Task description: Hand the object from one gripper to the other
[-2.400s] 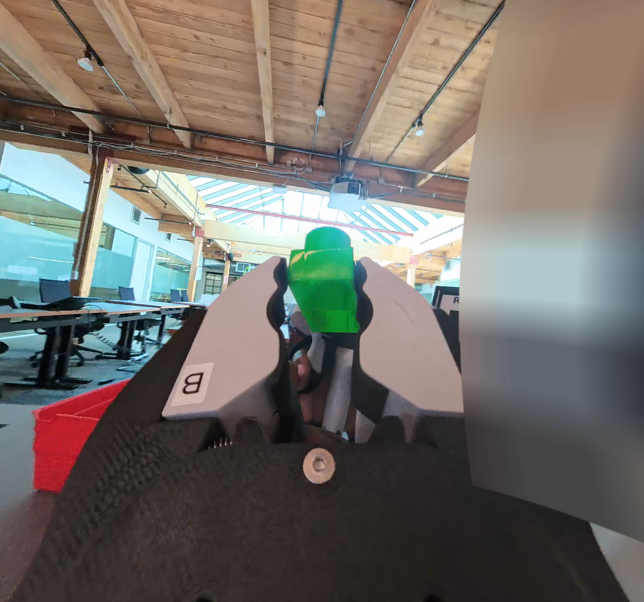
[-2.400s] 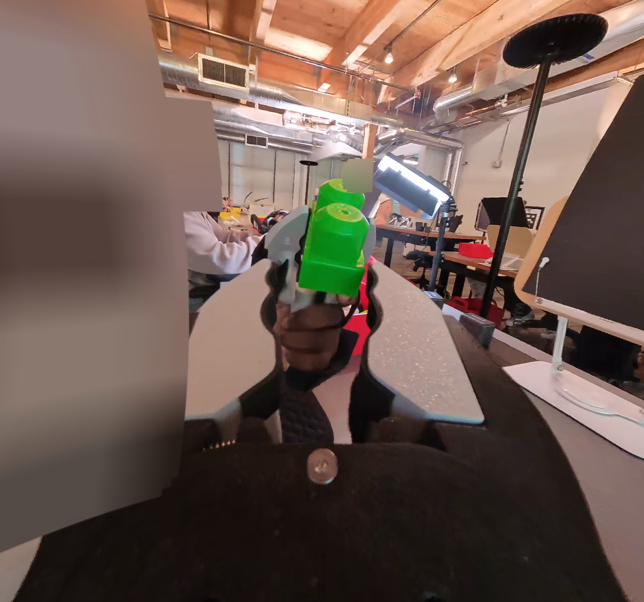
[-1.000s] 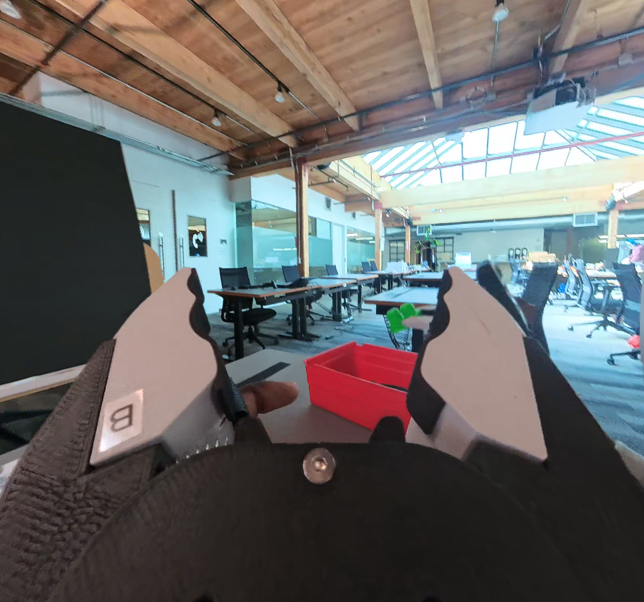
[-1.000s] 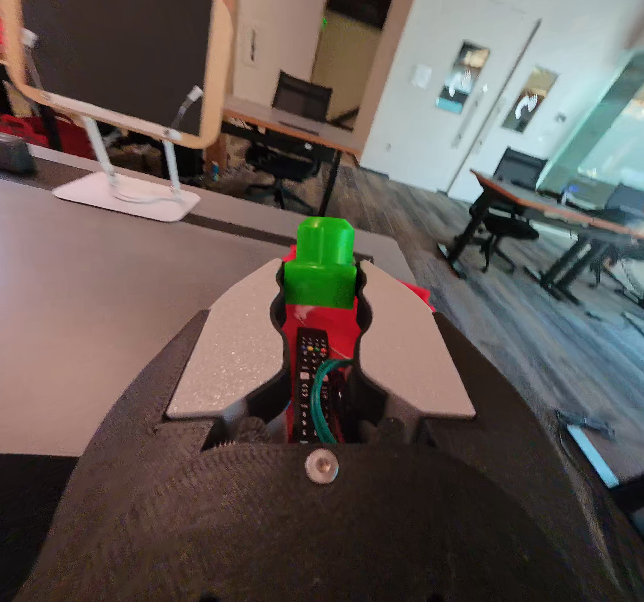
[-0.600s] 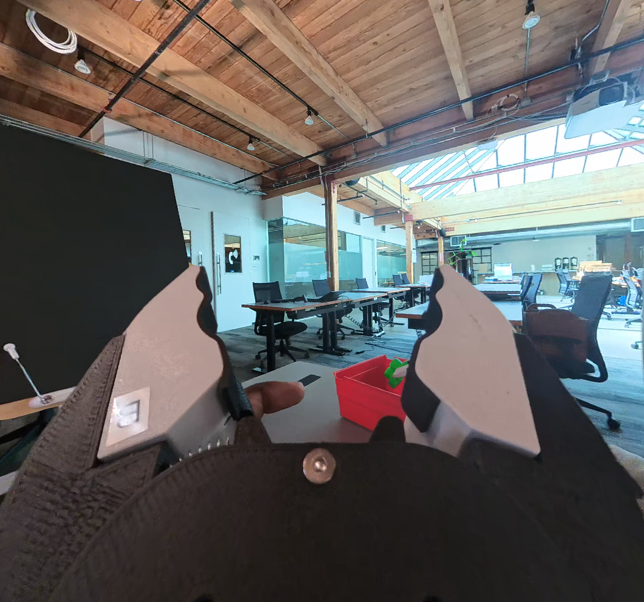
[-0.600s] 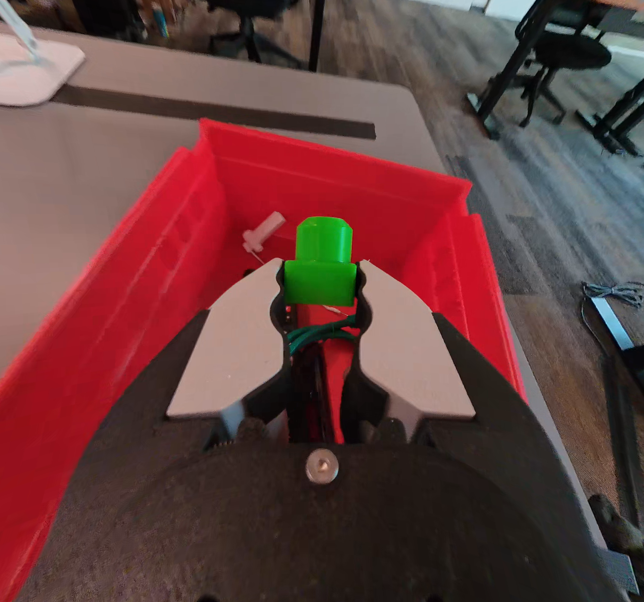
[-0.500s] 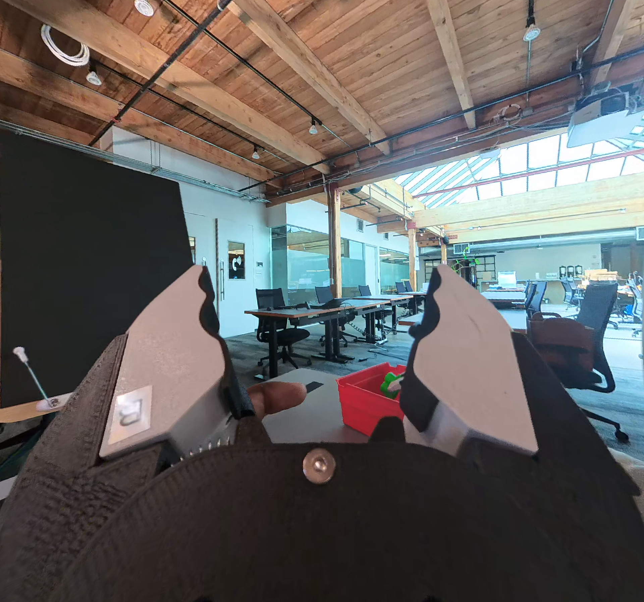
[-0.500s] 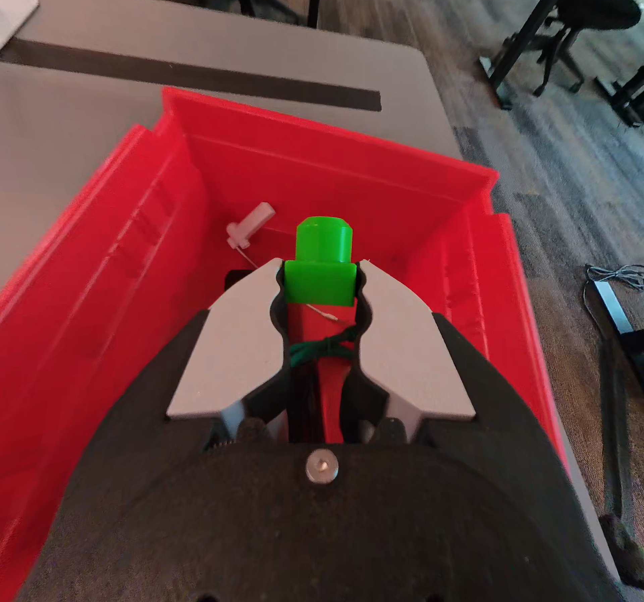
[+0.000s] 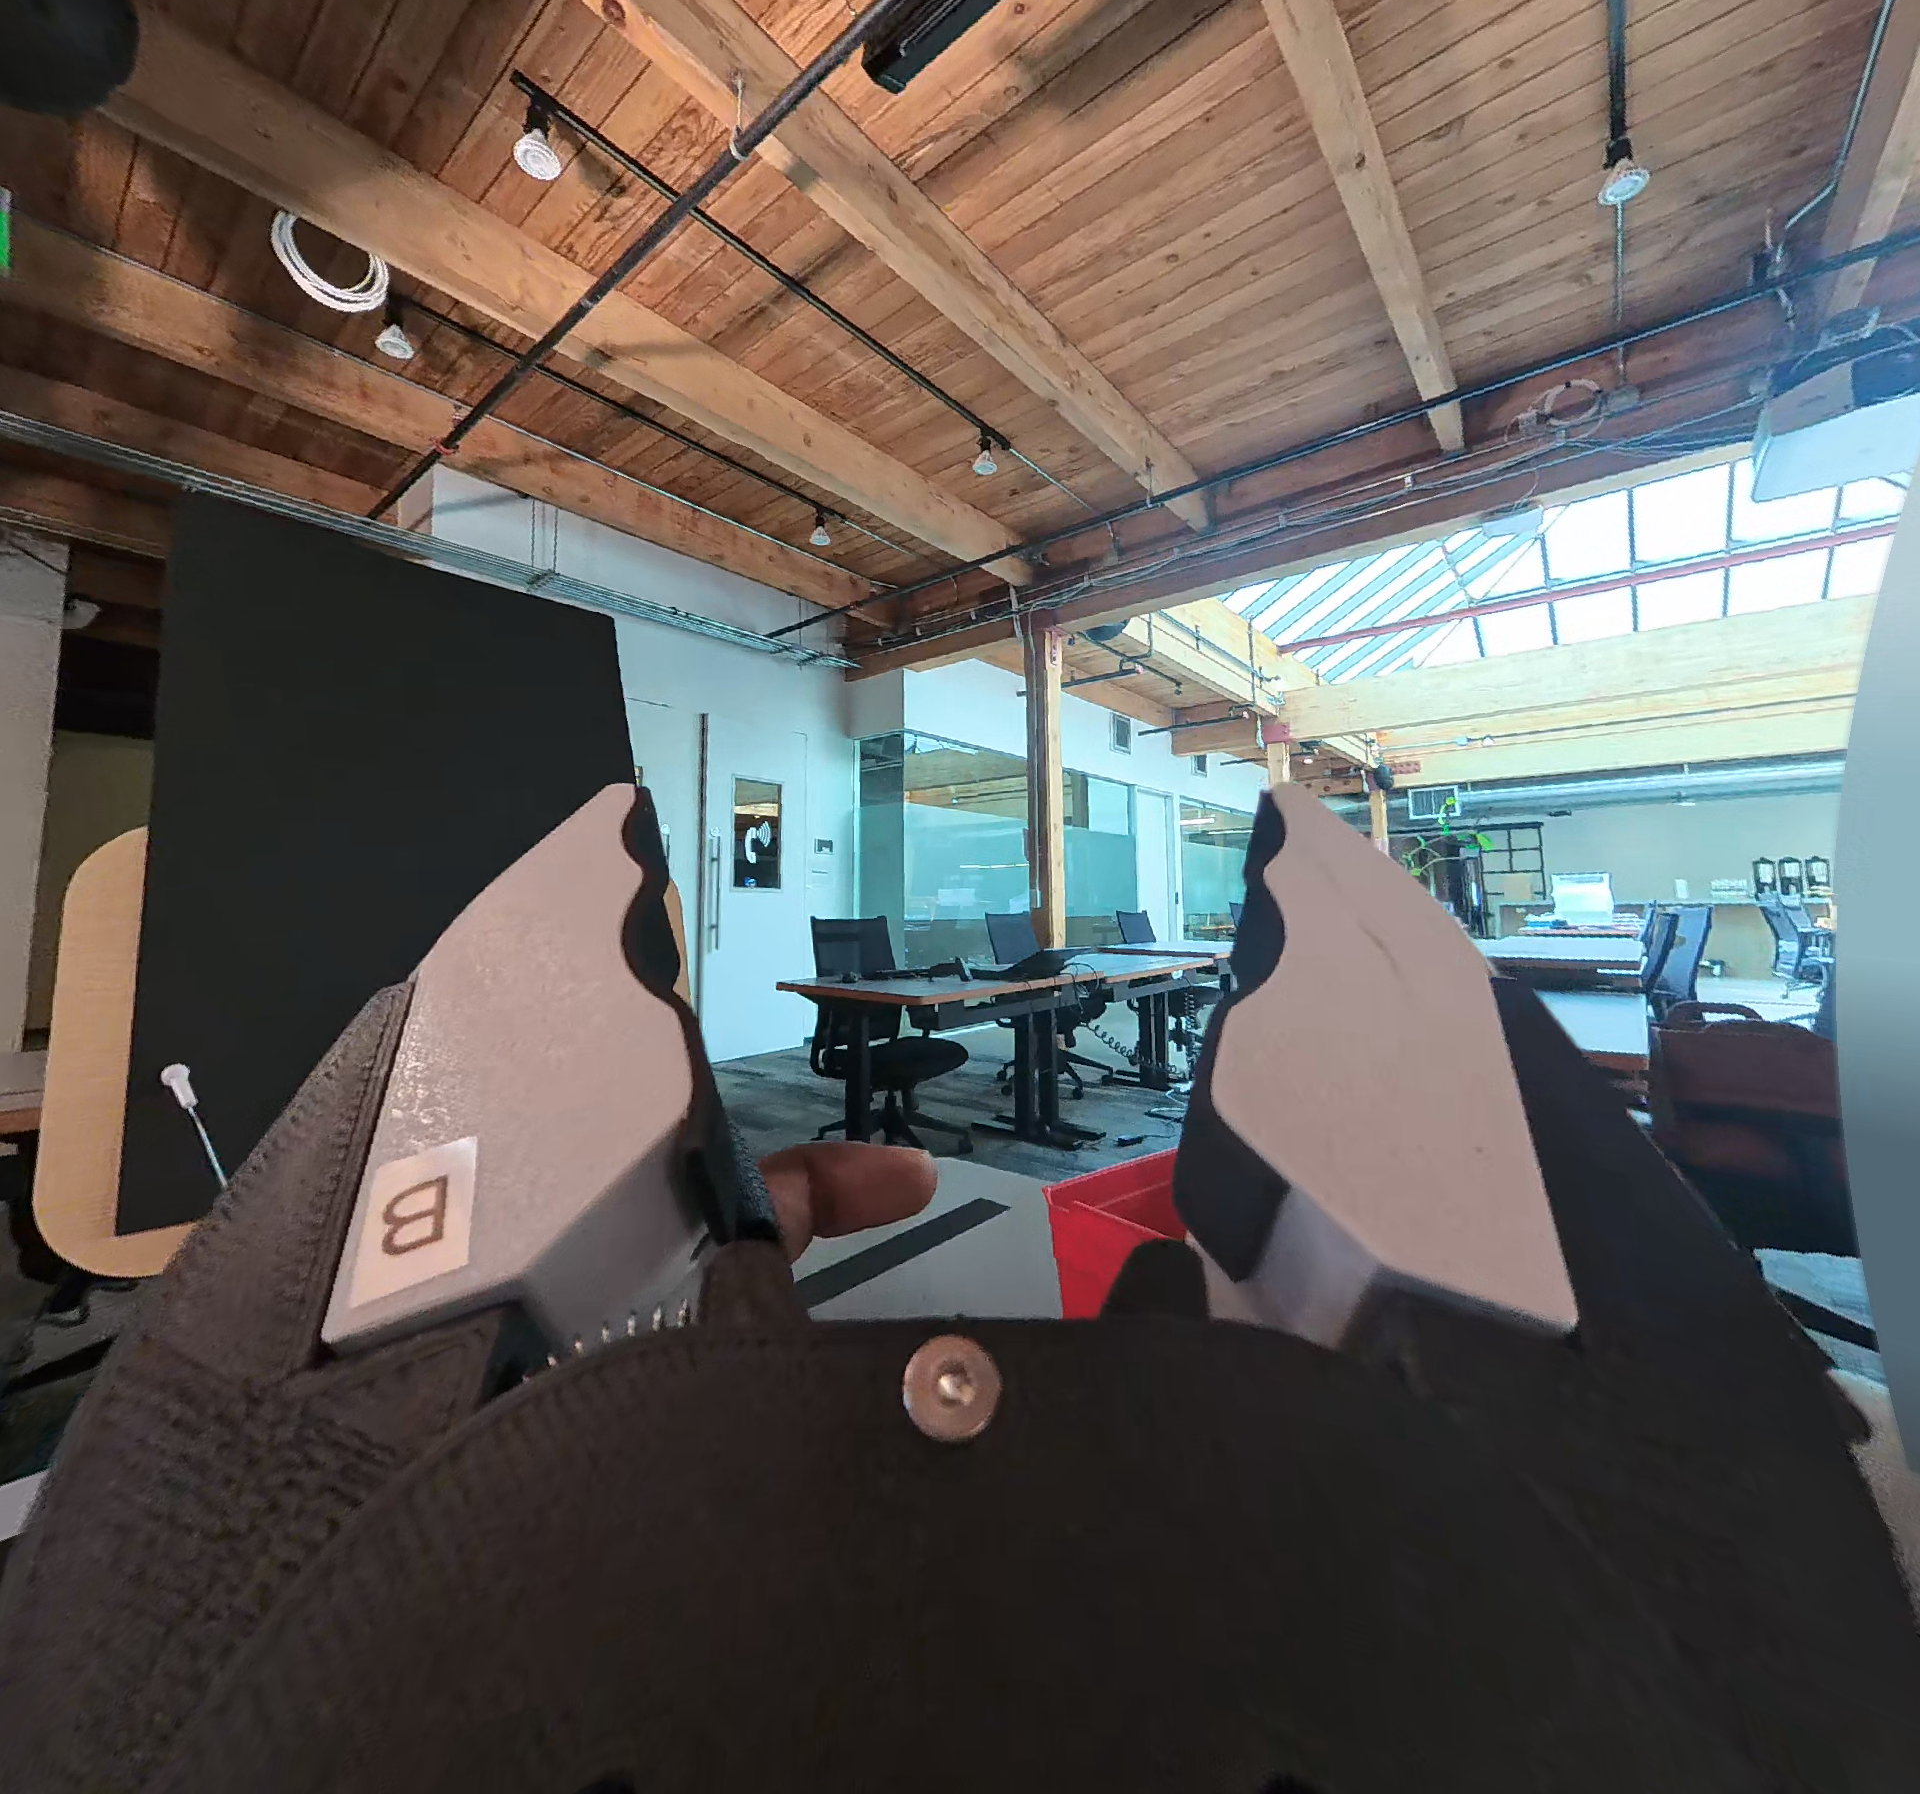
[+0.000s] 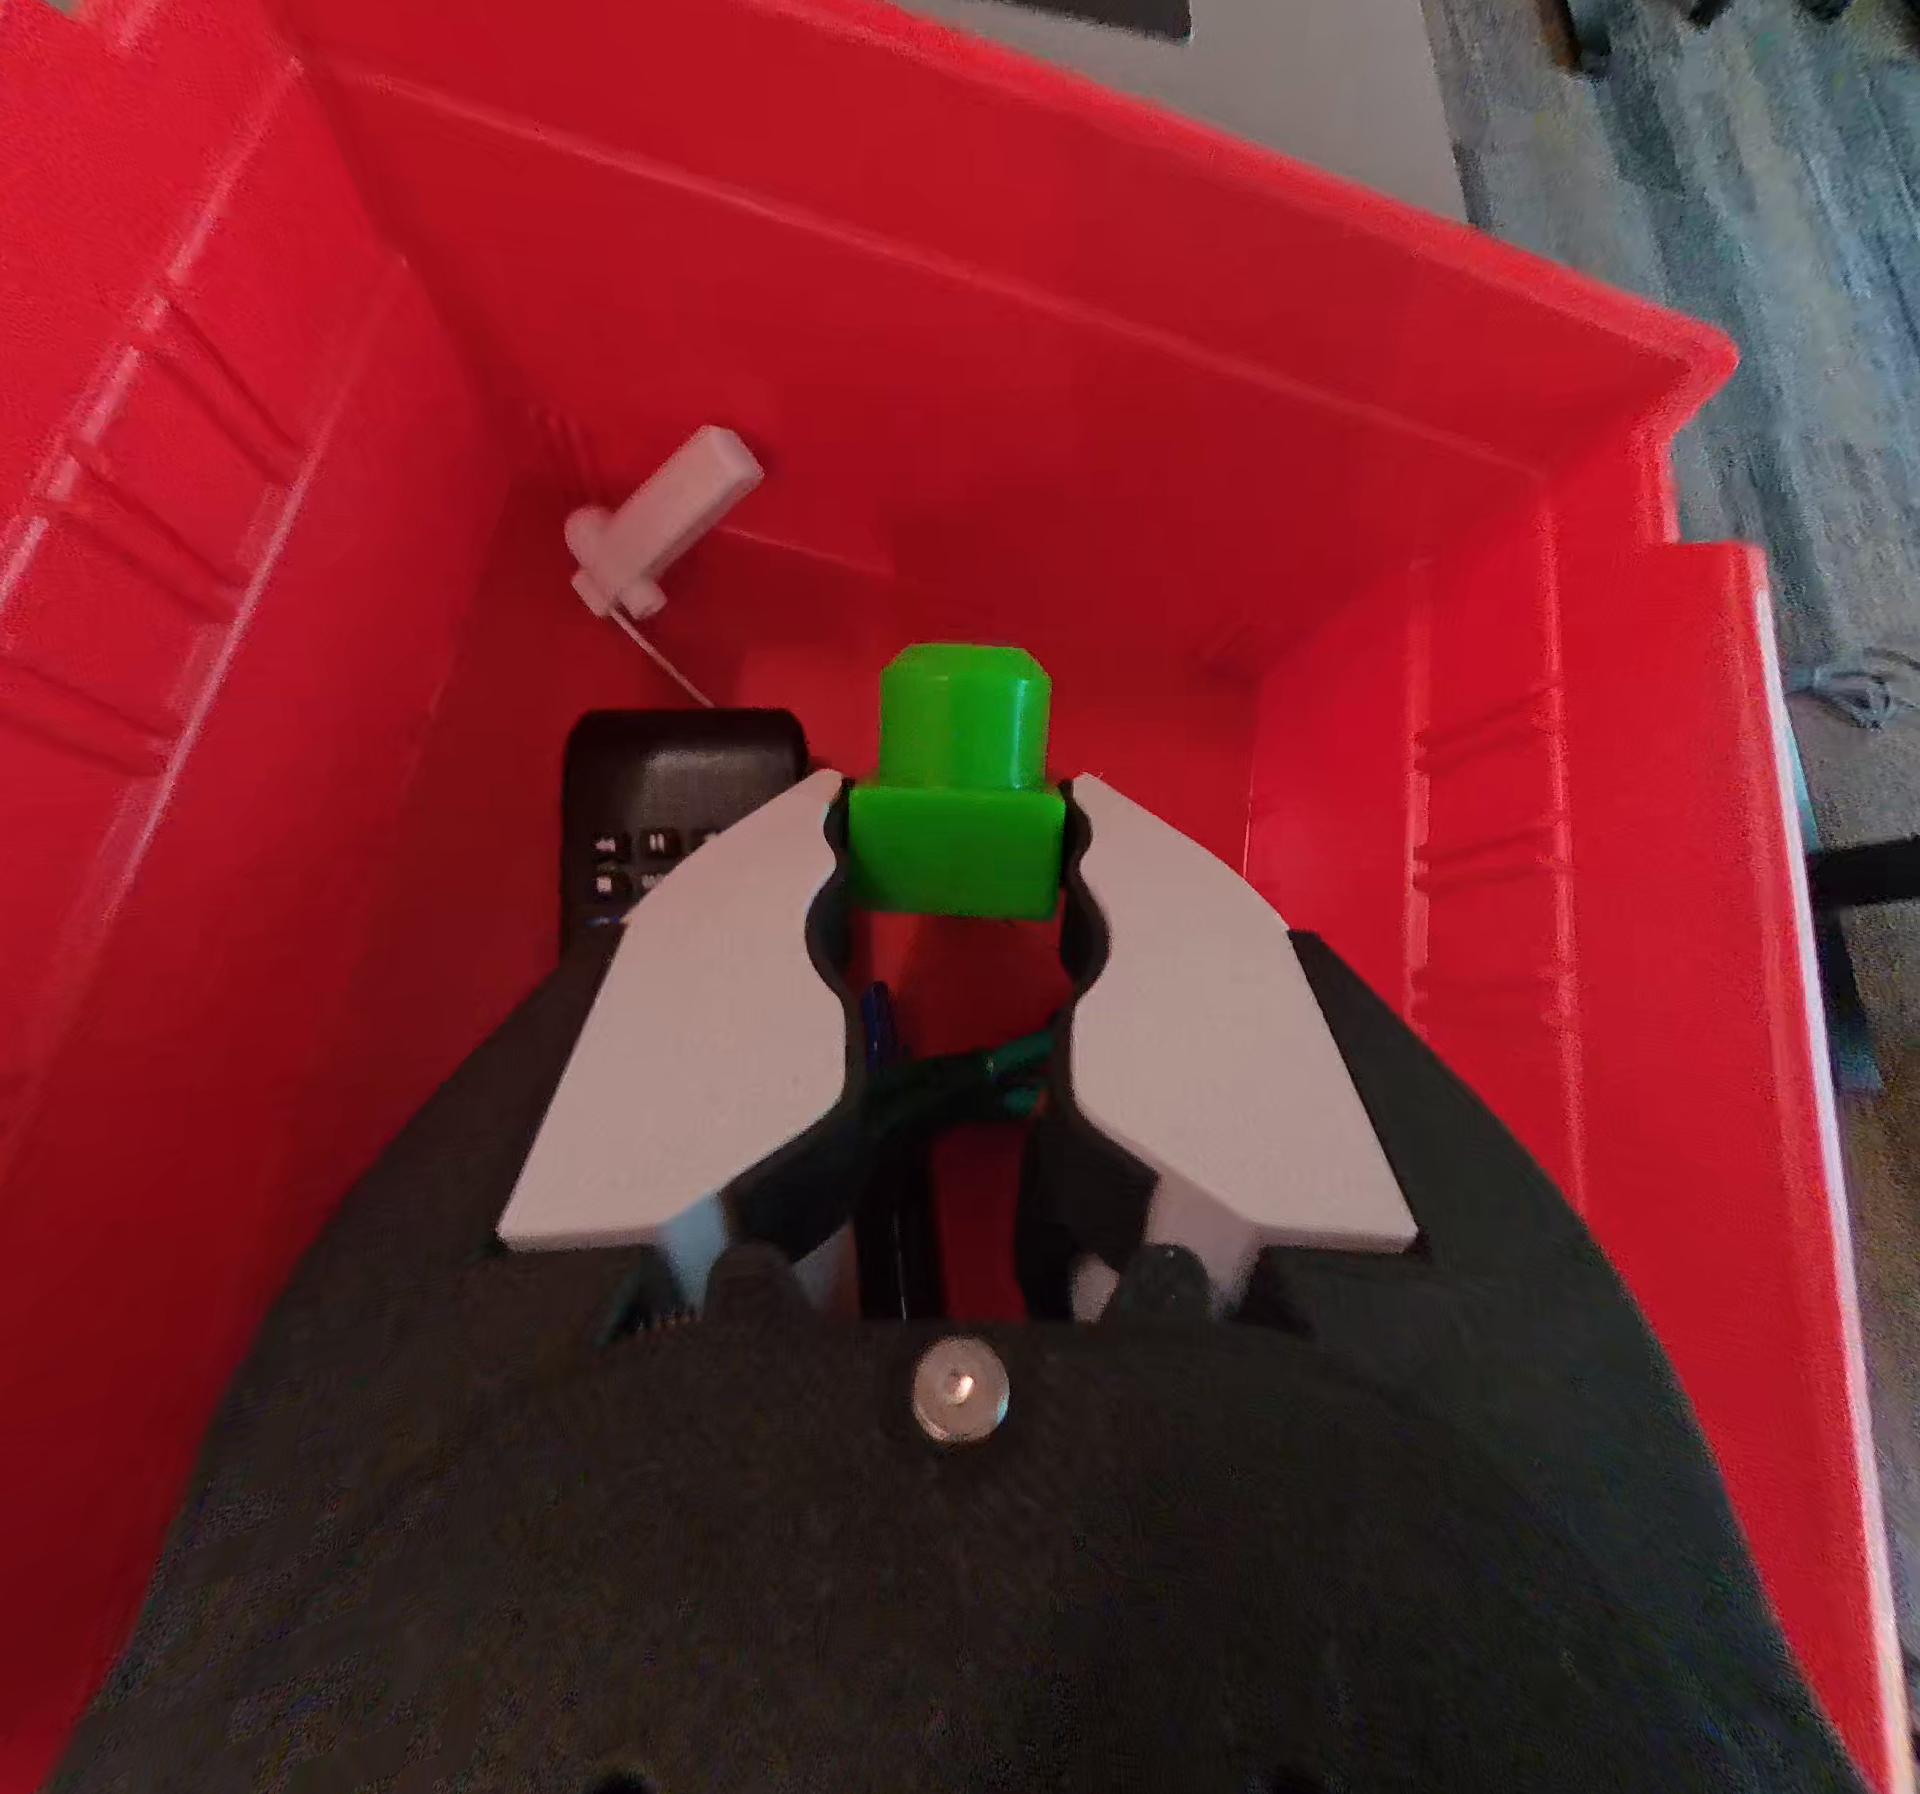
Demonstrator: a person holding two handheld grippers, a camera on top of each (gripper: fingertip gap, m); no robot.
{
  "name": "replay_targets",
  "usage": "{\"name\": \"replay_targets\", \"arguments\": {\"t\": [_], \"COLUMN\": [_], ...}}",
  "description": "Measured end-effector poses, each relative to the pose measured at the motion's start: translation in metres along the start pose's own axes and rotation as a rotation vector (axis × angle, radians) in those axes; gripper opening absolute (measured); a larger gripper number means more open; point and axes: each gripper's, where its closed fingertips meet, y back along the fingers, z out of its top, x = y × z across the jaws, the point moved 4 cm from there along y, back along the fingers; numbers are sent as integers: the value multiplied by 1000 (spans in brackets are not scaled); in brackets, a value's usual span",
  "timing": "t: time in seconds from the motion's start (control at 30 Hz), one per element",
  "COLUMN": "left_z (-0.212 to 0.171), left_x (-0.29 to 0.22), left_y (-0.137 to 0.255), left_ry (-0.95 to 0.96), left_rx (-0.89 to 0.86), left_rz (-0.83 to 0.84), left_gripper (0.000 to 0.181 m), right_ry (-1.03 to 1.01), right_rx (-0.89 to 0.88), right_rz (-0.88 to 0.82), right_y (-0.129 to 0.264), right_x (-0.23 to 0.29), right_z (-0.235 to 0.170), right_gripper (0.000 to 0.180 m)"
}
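My right gripper (image 10: 956, 799) is shut on a bright green block (image 10: 958, 794) with a round stud on top. It holds the block inside a red bin (image 10: 935, 186), above the bin's floor. My left gripper (image 9: 951, 871) is open and empty, raised and pointing across the room. A fingertip (image 9: 852, 1194) of the holding hand shows between its fingers. A corner of the red bin (image 9: 1107, 1230) shows low in the left wrist view, behind the right finger.
In the bin lie a black remote control (image 10: 675, 799), a small white plastic piece (image 10: 660, 523) and dark green wire (image 10: 966, 1069). The bin stands on a grey table (image 9: 914, 1256) with a black strip. A black board (image 9: 374, 861) stands to the left. Desks and chairs are farther off. It is some 6 cm from my right tips to the small white plastic piece (image 10: 660, 523).
The green block passed from my left gripper to my right. My right gripper carried it down into the red bin. My left gripper opened, swung away and tilted up.
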Motion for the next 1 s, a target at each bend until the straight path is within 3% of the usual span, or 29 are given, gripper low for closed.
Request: {"name": "replay_targets", "arguments": {"t": [0.1, 0.2, 0.27, 0.43, 0.57, 0.7, 0.8, 0.9, 1.0], "left_z": [0, 0, 1, 2, 2, 5, 8, 10, 12], "left_x": [-1, 0, 0, 2, 4, 10, 15, 16, 20], "left_y": [0, 1, 2, 3, 4, 5, 7, 10, 11], "left_ry": [-10, -12, -18, -13, -2, 36, 55, 31, 9], "left_rx": [4, 6, 5, 18, 37, 10, -15, -19, -35], "left_rz": [-6, -9, -13, -8, 0, 25, 43, 50, 74], "left_gripper": [106, 106, 106, 116, 123, 123, 122, 118, 114], "right_ry": [40, 51, 61, -10, -98, -366, -624, -811, -1038], "right_rx": [130, 148, 121, -57, -329, -682, -987, -1220, -1459], "right_rz": [5, -32, -88, -110, -86, 140, 436, 699, 871], "right_y": [-2, -2, -3, 5, 41, 107, 171, 228, 275], "right_x": [2, 0, -4, -8, -9, 2, 9, 7, -9], "right_z": [-11, -10, -7, 2, 22, 48, 61, 57, 45], "right_gripper": [37, 40, 51, 80, 104, 124, 132, 132, 120]}}
